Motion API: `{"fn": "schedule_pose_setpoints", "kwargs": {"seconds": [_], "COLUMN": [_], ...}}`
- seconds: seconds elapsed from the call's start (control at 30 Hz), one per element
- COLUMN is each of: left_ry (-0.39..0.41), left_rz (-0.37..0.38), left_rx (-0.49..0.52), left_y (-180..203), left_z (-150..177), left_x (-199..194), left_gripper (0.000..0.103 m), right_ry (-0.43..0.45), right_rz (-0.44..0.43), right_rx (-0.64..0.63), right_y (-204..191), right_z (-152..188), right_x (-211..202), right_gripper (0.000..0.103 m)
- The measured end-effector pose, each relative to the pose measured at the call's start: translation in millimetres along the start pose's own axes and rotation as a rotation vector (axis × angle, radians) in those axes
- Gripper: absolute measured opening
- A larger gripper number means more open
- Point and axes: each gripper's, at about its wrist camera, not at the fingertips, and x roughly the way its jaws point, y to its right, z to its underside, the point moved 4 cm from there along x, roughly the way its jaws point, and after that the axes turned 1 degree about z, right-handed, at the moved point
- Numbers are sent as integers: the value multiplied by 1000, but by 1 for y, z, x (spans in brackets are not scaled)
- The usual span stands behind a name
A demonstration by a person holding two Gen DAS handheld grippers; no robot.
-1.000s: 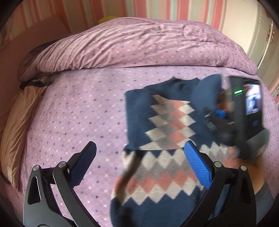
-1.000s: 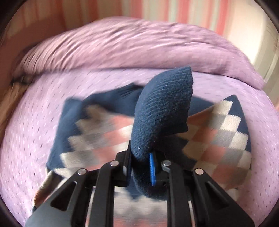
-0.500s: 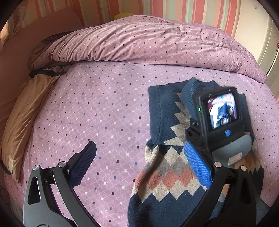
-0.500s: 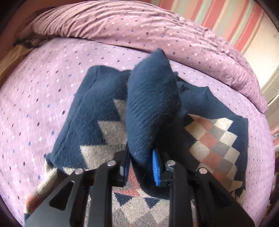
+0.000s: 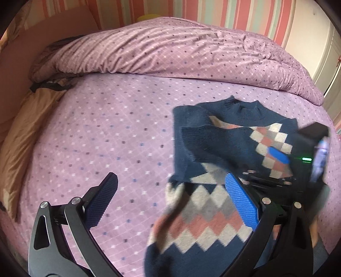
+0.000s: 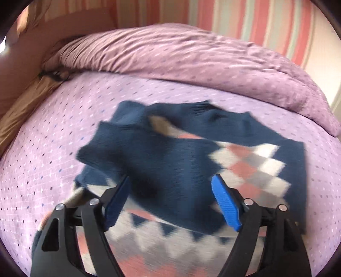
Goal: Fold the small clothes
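A small navy sweater (image 5: 230,136) with a pink, grey and white diamond pattern lies on the purple dotted bed sheet (image 5: 106,132). Its navy sleeve (image 6: 170,170) lies folded across the chest. My left gripper (image 5: 170,202) is open and empty, its right finger over the sweater's lower part. My right gripper (image 6: 170,202) is open above the folded sleeve and holds nothing; it also shows at the right of the left wrist view (image 5: 298,162).
A rolled purple duvet (image 5: 170,49) lies across the back of the bed. A tan pillow (image 5: 23,127) sits at the left edge. A striped wall (image 5: 213,12) stands behind.
My right gripper was shut on the navy sleeve and carried it over the chest. Now it has opened and the sleeve lies on the sweater. The left gripper stayed open.
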Motion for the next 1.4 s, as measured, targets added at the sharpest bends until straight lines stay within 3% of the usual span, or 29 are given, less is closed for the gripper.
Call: {"fn": "schedule_pose_setpoints", "kwargs": {"seconds": [0.2, 0.27, 0.33, 0.4, 0.57, 0.63, 0.77, 0.87, 1.07, 1.27, 1.33, 1.4], "left_ry": [-13, -37, -86, -137, -147, -144, -170, -137, 37, -72, -101, -89], "left_rz": [111, 138, 173, 192, 199, 177, 161, 113, 28, 39, 30, 31], "left_rx": [-70, -86, -106, -135, -185, -175, -139, -50, 135, 111, 101, 86], "left_y": [35, 45, 52, 54, 55, 55, 55, 61, 80, 66, 60, 55], "left_z": [1, 3, 7, 12, 15, 14, 11, 7, -15, 5, 19, 24], "left_x": [54, 76, 101, 122, 141, 144, 151, 143, 100, 136, 147, 148], "left_gripper": [97, 84, 52, 47, 47, 25, 10, 8, 7, 10, 23, 29], "right_ry": [18, 9, -2, -13, -21, -26, -17, -5, 2, -27, -36, -38], "right_rz": [117, 139, 158, 171, 194, 195, 190, 196, 196, 189, 185, 190], "right_rx": [24, 25, 17, 13, 15, 27, 59, 76, 92, 110, 109, 97], "right_y": [68, 85, 96, 104, 120, 125, 130, 131, 132, 132, 132, 132], "right_z": [19, 28, 35, 42, 53, 54, 52, 49, 48, 58, 61, 63], "right_x": [-25, -27, -25, -24, -24, -21, -22, -24, -26, -17, -15, -14], "right_gripper": [81, 81, 81, 81, 81, 81, 81, 81, 81, 81, 81, 81]}}
